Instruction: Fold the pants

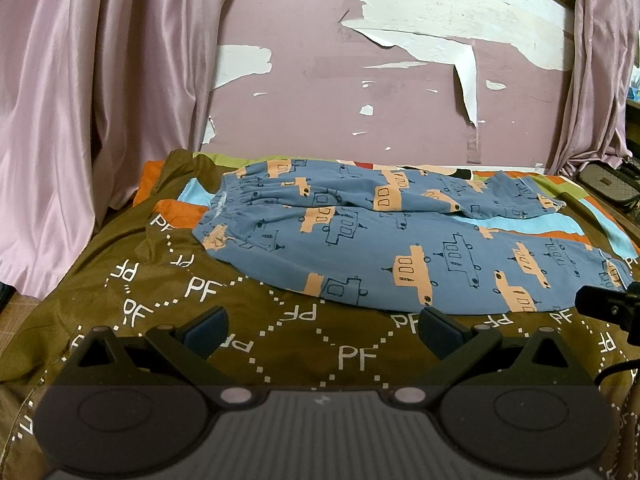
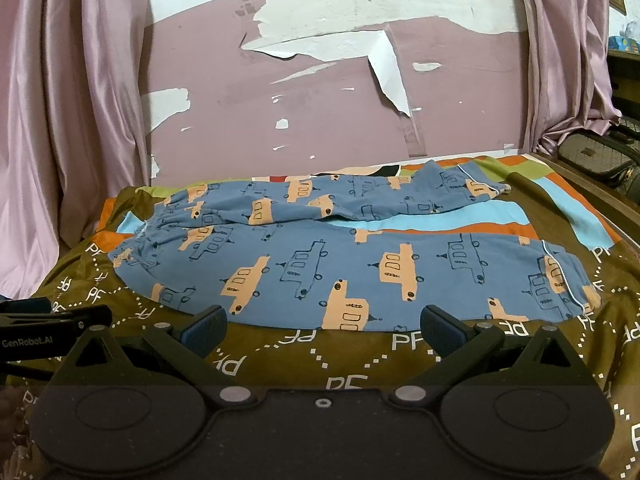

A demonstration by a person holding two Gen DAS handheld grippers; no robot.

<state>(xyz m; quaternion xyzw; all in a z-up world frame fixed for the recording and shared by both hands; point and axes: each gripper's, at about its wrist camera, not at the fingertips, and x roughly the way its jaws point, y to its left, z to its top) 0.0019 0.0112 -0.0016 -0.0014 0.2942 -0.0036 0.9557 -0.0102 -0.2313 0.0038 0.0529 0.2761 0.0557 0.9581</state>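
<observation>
Blue pants (image 1: 360,240) printed with orange and outlined cars lie spread on the bed, waistband at the left, both legs running right with a gap between them. They show in the right wrist view too (image 2: 340,264). My left gripper (image 1: 322,334) is open and empty, just in front of the near leg's lower edge. My right gripper (image 2: 322,332) is open and empty, also just in front of the near leg's edge. The right gripper's body shows at the right edge of the left wrist view (image 1: 608,306).
The bed is covered by a brown sheet (image 1: 280,344) with white "PF" print and orange, blue and green patches. A pink wall with peeling paint (image 1: 380,80) stands behind. Pink curtains (image 1: 80,100) hang left and right. A bag (image 2: 600,156) sits at the far right.
</observation>
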